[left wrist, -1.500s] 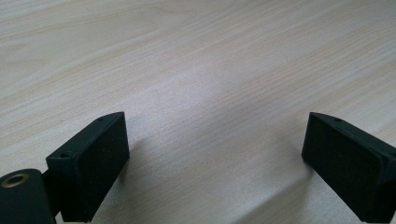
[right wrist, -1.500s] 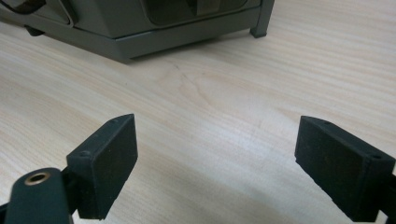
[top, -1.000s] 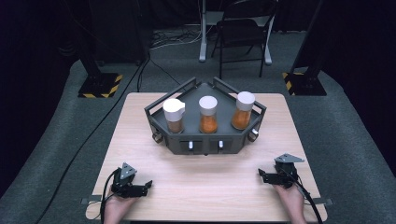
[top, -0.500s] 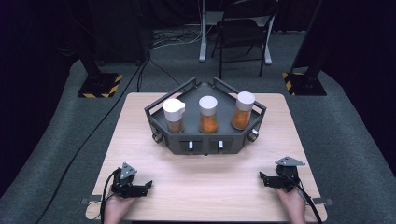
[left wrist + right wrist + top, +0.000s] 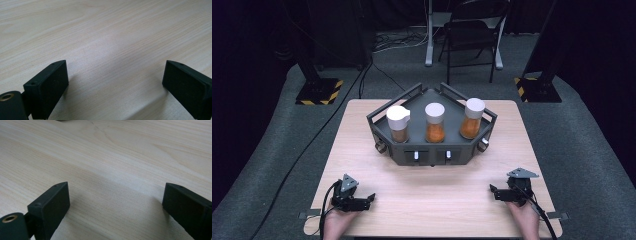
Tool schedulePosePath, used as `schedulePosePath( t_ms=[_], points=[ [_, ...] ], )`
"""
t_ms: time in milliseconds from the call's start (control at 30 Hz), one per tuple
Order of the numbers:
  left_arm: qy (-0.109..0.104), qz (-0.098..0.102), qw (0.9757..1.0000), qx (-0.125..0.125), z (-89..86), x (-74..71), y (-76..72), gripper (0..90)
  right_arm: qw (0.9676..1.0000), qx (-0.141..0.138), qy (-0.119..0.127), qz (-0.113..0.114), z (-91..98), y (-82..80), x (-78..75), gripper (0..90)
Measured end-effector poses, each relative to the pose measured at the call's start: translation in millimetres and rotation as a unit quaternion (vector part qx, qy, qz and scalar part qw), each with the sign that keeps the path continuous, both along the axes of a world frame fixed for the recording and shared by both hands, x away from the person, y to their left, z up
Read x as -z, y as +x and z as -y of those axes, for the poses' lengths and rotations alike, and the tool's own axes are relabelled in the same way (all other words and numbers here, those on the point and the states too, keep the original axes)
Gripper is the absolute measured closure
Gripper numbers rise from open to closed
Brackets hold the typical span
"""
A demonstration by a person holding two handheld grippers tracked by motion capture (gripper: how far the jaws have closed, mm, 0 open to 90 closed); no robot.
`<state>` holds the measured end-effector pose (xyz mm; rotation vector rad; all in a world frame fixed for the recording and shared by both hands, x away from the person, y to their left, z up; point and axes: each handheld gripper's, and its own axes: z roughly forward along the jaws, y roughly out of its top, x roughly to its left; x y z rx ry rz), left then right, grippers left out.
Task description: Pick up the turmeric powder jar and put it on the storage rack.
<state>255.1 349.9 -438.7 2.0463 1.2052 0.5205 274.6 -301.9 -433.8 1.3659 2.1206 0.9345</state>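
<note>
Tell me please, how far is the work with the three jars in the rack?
Nothing looks done yet: all three jars stand in the dark rack. In hand: nothing. The left hand-held gripper and right hand-held gripper rest open on the table, the right's jaws having just been opening, empty. Left: reaching for and handling the jars.

Grey carpet floor, dark folding chair behind, black surroundings.
</note>
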Motion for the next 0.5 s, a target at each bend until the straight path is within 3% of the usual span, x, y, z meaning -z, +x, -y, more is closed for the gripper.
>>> schedulePosePath(
  t_ms=[500],
  points=[
    [0.000, -0.001, 1.0000, -0.001, 0.5, -0.2, -1.0, 6.4, 1.0000, -0.004, -0.002, -0.002, -0.4, 0.6, -0.4, 4.6]
  ],
)
